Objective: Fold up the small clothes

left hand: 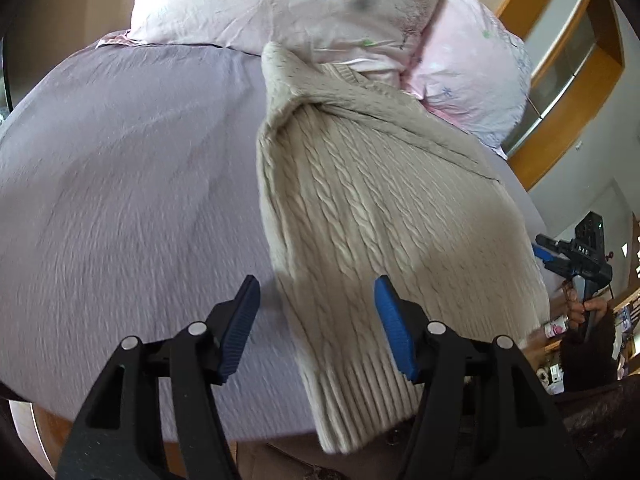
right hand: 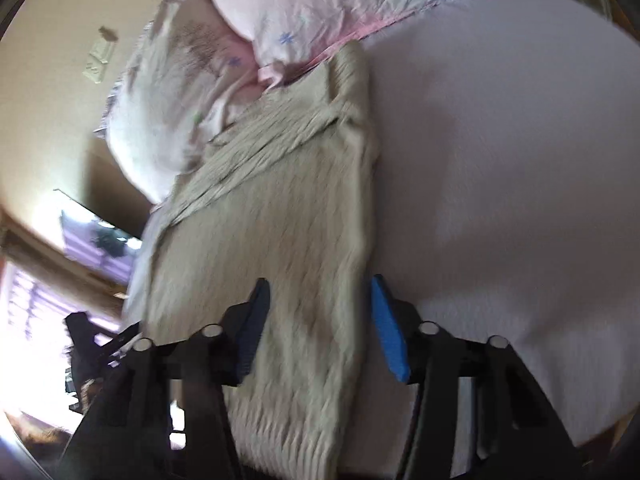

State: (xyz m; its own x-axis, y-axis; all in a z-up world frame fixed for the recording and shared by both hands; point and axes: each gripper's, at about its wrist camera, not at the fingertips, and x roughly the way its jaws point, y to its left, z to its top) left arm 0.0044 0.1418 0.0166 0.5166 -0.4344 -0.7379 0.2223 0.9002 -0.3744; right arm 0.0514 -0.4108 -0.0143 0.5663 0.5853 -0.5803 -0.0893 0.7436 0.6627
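Observation:
A beige cable-knit sweater (left hand: pixel 372 216) lies folded lengthwise on the lilac bed sheet (left hand: pixel 132 168), with its ribbed hem hanging over the near edge. My left gripper (left hand: pixel 316 328) is open and empty above the sweater's left edge near the hem. In the right wrist view the sweater (right hand: pixel 280 216) fills the middle, blurred. My right gripper (right hand: pixel 320 328) is open and empty over the sweater's right edge near the hem. The right gripper also shows at the far right of the left wrist view (left hand: pixel 576 256), held in a hand.
A pink floral pillow (left hand: pixel 320 12) lies at the head of the bed, touching the sweater's top; it also shows in the right wrist view (right hand: pixel 248 36). A wooden frame (left hand: pixel 560 64) stands at the right. The bed's wooden edge (left hand: pixel 60 432) runs below the sheet.

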